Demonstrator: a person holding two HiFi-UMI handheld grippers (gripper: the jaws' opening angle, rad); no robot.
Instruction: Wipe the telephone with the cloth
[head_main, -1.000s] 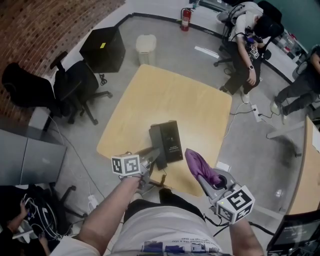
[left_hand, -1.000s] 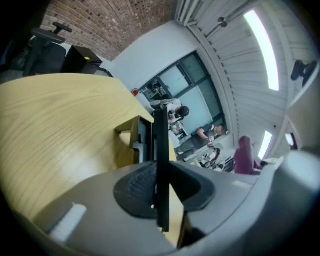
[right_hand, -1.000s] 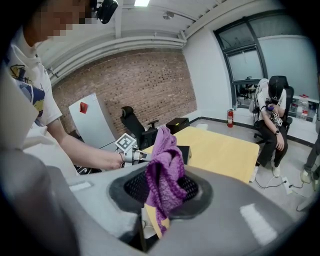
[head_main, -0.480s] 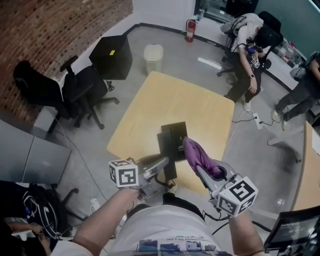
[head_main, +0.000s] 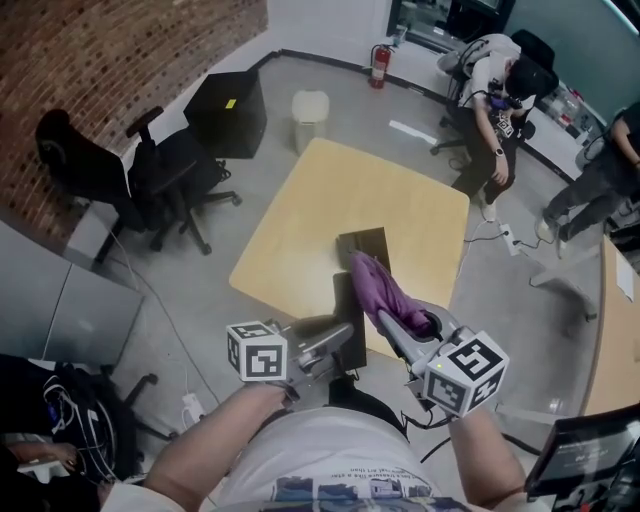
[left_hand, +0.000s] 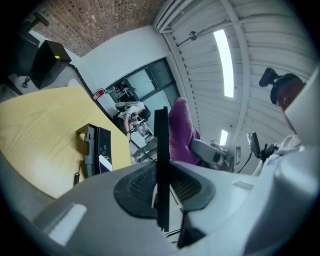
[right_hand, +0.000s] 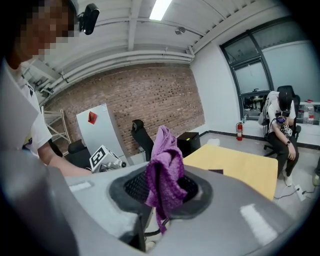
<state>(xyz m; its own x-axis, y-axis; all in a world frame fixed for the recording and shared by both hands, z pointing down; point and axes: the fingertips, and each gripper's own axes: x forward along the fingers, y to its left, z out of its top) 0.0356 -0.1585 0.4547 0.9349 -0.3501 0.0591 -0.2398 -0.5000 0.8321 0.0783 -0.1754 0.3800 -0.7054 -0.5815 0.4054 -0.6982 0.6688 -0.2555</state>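
Note:
The black telephone (head_main: 365, 243) lies on the yellow table (head_main: 330, 190), handset on its cradle (left_hand: 97, 150). My right gripper (head_main: 393, 328) is shut on a purple cloth (head_main: 383, 293) that stands up from its jaws (right_hand: 162, 175). In the head view the cloth's tip overlaps the phone's near end; I cannot tell if they touch. My left gripper (head_main: 343, 338) is shut on a thin black flat piece (head_main: 345, 300), seen edge-on between its jaws (left_hand: 161, 150), just near of the phone.
Black office chairs (head_main: 170, 170) stand left of the table. A black box (head_main: 235, 110), a white bin (head_main: 310, 105) and a fire extinguisher (head_main: 378, 62) are beyond it. People (head_main: 500, 80) sit at the back right. Another table edge (head_main: 615, 330) is at right.
Both grippers have moved forward toward the telephone. The purple cloth went from right of the phone to over its near end. The black piece stays in the left jaws.

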